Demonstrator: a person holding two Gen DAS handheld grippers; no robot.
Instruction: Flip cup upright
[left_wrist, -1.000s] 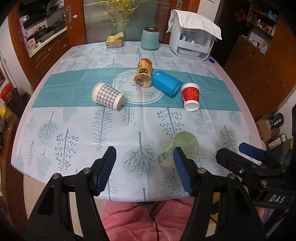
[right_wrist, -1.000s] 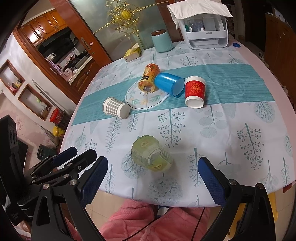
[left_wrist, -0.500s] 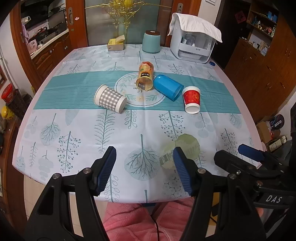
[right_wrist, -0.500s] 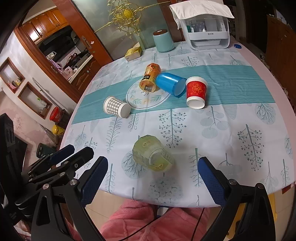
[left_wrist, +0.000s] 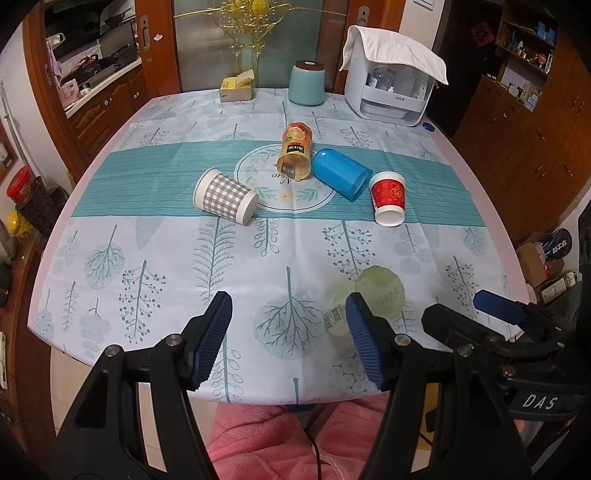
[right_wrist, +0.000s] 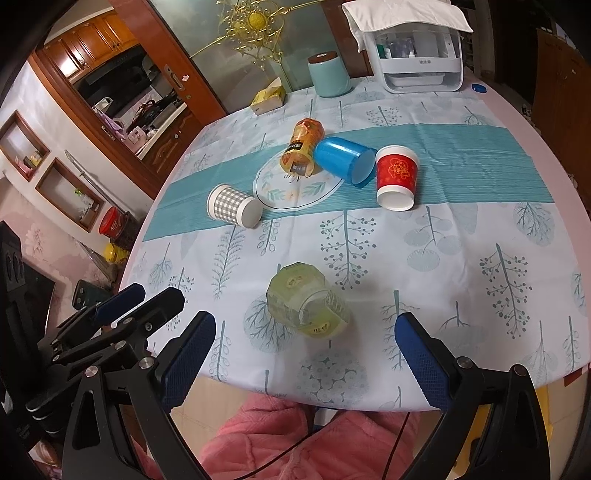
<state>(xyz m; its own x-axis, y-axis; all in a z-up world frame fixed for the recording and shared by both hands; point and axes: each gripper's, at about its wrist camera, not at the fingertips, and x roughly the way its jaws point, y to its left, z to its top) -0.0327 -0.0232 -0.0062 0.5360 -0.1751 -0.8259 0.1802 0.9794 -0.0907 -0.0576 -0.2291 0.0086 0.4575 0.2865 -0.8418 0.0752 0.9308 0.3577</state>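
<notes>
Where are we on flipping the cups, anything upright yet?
Done: nothing. The checked cup, orange cup, blue cup, red cup and pale green cup all lie on their sides. In hand: nothing; the left gripper and right gripper are both open and empty, with the green cup nearest the right gripper. Left: all five flips.

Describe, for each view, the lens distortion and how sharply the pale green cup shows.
Left wrist view: fisheye bows the table edges, corners go black; the pale green cup is see-through, faint and partly behind a finger. Right wrist view: same bowing; the pale green cup reads crisp, with a soft shadow on its right.
</notes>
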